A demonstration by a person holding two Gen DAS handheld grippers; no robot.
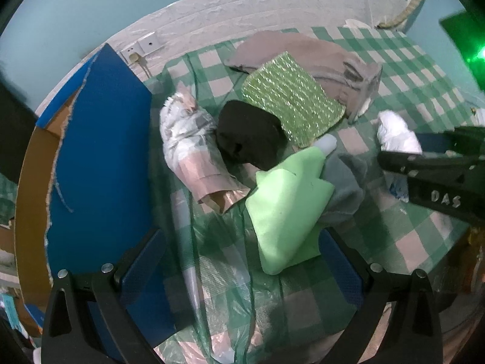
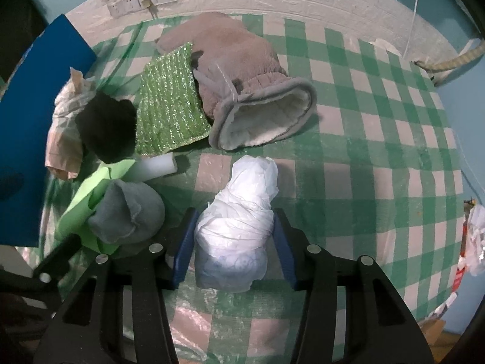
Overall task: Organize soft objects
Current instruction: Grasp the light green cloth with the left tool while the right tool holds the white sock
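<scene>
A green-and-white checked cloth under clear plastic covers the tabletop (image 2: 379,139), where soft items sit gathered toward the left side beside a blue cardboard box (image 1: 100,151). Largest of them, a grey plush mitt (image 2: 242,91), lies on its side with its white-lined opening facing the camera, a glittery green scouring cloth (image 2: 169,103) leaning against it. A black fabric lump (image 2: 109,127) touches the cloth's left edge, with a crumpled paper bag (image 1: 194,154) just beyond. Nearer, a pale green foam sheet (image 1: 285,206) rests against a grey sock (image 2: 130,212). The right gripper (image 2: 235,236) has its fingers clamped on a white wrapped bundle (image 2: 239,221) on the tabletop. The left gripper (image 1: 242,273) hovers over the foam sheet, fingers spread apart, holding nothing.
</scene>
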